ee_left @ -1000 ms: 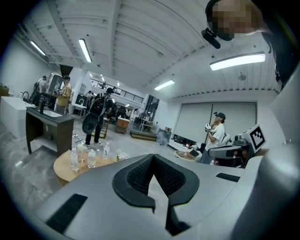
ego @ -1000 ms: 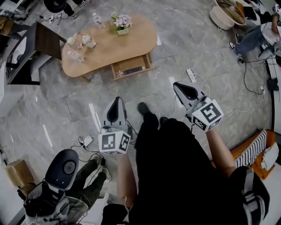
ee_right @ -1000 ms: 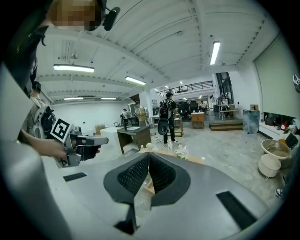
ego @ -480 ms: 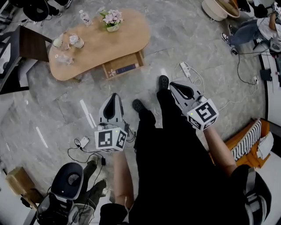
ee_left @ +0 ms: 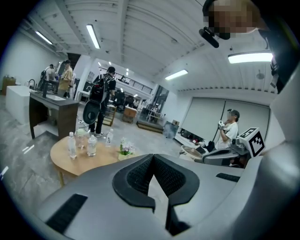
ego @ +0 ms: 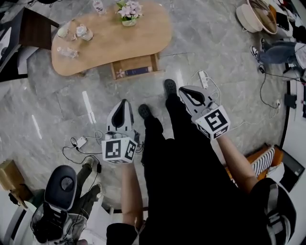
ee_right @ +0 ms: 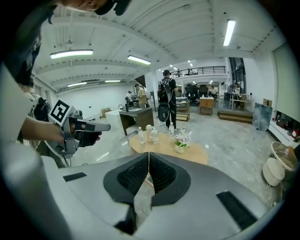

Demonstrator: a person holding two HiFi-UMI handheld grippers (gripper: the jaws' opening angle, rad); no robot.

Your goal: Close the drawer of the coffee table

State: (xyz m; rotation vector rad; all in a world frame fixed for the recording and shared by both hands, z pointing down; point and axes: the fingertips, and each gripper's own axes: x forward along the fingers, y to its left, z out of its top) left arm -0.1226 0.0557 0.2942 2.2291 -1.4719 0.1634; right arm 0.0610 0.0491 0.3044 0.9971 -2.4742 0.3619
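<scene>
Wooden drawer [ego: 136, 63] juts open, partly under the tabletop [ego: 124, 43], holding perhaps books [ego: 139, 71].

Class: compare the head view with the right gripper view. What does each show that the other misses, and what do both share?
Head view only: the person's black shoes and a white power strip on the floor. Right gripper view only: ceiling lights and a standing person with a backpack. Both: the wooden coffee table, its flowers and bottles, and the left tool.
</scene>
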